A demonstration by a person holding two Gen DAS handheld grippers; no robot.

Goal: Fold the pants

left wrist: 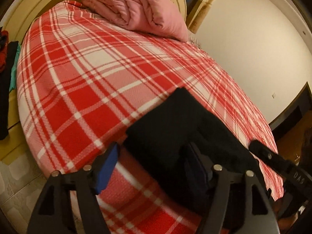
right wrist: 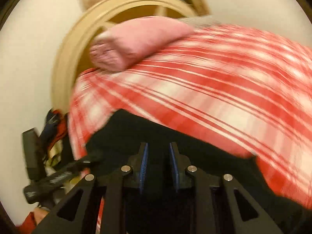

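Black pants [left wrist: 175, 128] lie on the red and white plaid bed cover [left wrist: 87, 74], near its front edge. My left gripper [left wrist: 154, 161] is open just above them, its blue-padded left finger [left wrist: 106, 169] over the cover, its right finger over the black cloth. In the blurred right wrist view the pants [right wrist: 136, 132] fill the lower middle. My right gripper [right wrist: 158, 165] hangs over them with jaws partly closed, a gap between the blue pads [right wrist: 144, 165]; I cannot tell whether cloth is pinched. The right gripper also shows in the left view [left wrist: 273, 159].
A rolled pink quilt [left wrist: 136, 9] lies at the head of the bed by the cream headboard [left wrist: 23, 13]. A pile of dark, red and teal clothes [left wrist: 7, 58] sits at the left of the bed. The tiled floor [left wrist: 11, 185] shows at lower left.
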